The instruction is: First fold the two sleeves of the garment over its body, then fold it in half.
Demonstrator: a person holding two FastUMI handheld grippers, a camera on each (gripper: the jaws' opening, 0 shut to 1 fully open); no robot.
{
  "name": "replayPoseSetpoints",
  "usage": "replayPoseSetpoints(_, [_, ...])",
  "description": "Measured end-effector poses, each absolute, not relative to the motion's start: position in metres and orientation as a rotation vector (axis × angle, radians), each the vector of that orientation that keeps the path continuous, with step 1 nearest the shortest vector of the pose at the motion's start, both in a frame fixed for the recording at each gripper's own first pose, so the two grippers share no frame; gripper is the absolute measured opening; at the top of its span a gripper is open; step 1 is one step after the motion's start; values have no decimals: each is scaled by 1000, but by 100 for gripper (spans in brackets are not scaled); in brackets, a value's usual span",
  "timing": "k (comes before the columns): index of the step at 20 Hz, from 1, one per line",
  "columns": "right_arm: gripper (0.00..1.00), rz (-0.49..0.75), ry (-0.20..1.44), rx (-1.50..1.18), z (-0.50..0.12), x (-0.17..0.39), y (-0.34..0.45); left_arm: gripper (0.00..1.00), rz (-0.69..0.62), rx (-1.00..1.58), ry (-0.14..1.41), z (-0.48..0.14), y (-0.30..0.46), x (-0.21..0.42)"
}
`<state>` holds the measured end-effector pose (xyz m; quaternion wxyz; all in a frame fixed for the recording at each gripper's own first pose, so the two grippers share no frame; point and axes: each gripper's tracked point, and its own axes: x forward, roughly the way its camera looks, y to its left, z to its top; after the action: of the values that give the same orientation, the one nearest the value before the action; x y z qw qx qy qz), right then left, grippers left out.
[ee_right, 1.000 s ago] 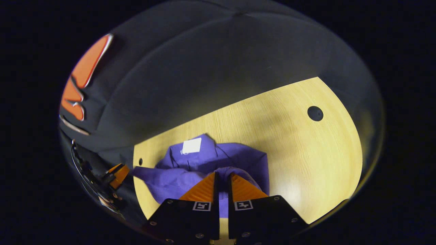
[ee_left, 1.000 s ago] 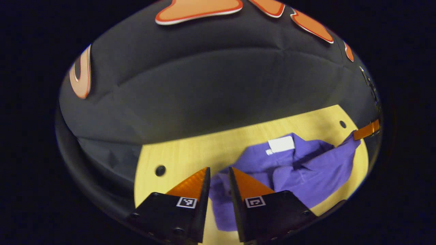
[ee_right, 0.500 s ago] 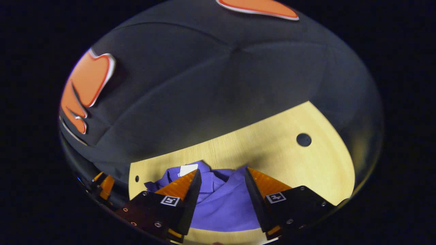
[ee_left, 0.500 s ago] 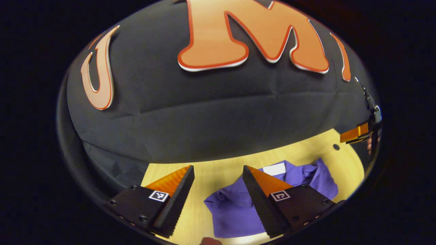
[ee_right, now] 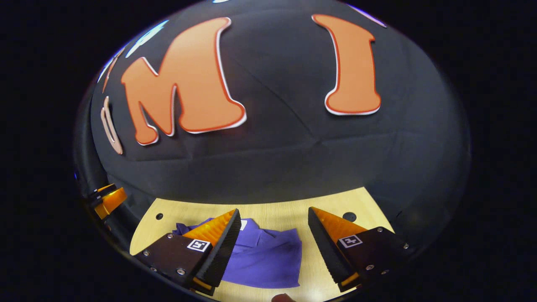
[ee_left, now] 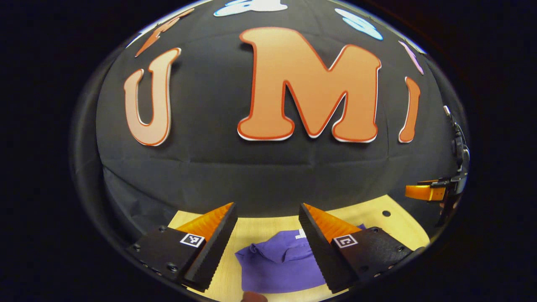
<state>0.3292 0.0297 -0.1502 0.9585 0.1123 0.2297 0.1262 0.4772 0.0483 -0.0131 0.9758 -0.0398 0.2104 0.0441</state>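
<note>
The purple garment (ee_left: 275, 266) lies on the pale wooden table (ee_right: 293, 209) as a compact bundle below both grippers, and it looks folded in half already, though its lower edge is cut off (so the neatness is hard to judge). The left gripper (ee_left: 268, 218) and right gripper (ee_right: 272, 220) hang above it, jaws apart and empty. Little seems left beyond tidying.
</note>
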Motion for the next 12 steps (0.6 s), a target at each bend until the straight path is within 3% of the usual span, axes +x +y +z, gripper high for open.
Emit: replayPoseSetpoints(12, [95, 278, 224, 154, -89, 239, 35, 95, 135, -120, 173, 57, 31, 391])
